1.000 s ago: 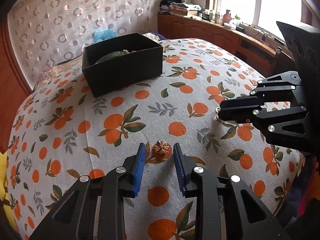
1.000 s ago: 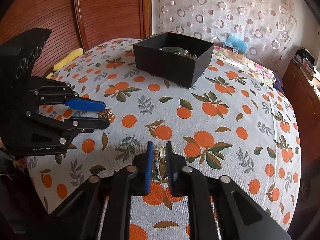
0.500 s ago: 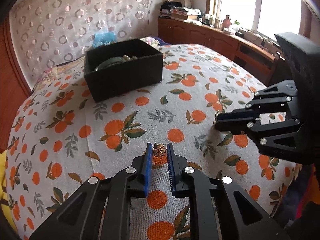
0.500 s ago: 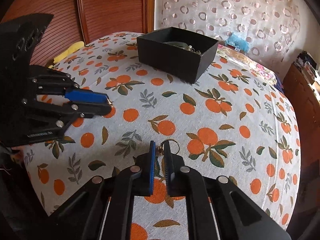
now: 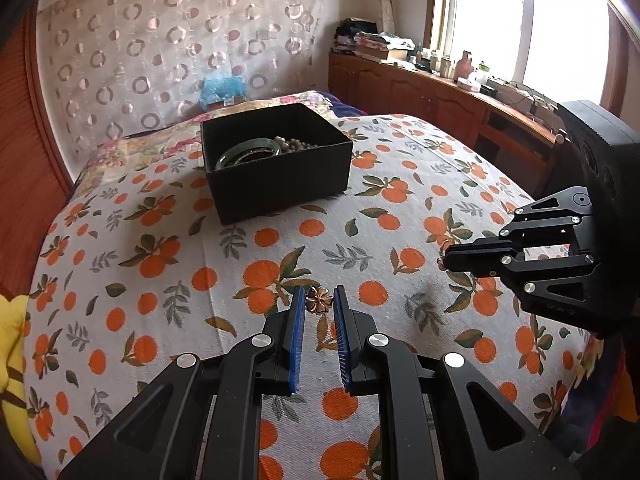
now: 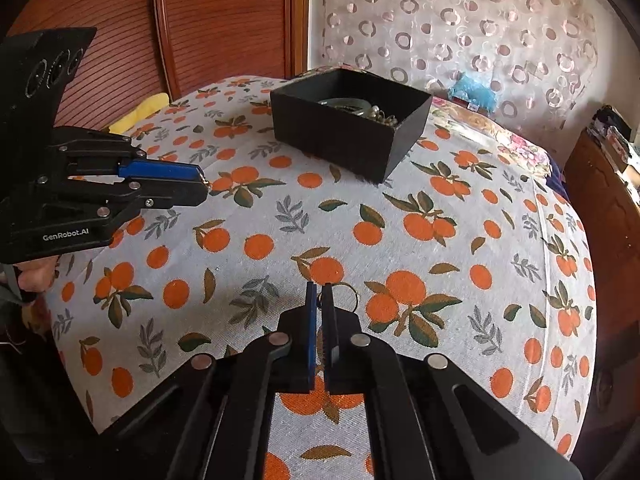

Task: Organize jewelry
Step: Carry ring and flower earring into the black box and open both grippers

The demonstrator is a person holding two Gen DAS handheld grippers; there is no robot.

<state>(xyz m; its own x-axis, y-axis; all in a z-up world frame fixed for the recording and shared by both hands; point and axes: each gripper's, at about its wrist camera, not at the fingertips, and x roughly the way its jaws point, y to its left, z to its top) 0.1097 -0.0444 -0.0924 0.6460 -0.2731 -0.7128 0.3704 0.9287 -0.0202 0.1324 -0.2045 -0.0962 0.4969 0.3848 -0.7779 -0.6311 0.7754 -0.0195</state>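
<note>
Only readable text I can spot is "GenRobot.AI", small white lettering on the black body of the left tool (image 6: 204, 184), seen from the right wrist view. Nothing legible on the black box (image 6: 348, 132), the orange-print bedspread (image 6: 400, 224), or the windowsill clutter, which is too blurry.

A bed (image 5: 120, 248) carries an orange-print cover. A sheer curtain (image 5: 160, 52) with ring pattern hangs behind it. Reddish wooden panelling (image 6: 224, 20) stands to one side. A bright window (image 5: 520, 20) lights a cluttered wooden cabinet (image 5: 420, 92) below it.
</note>
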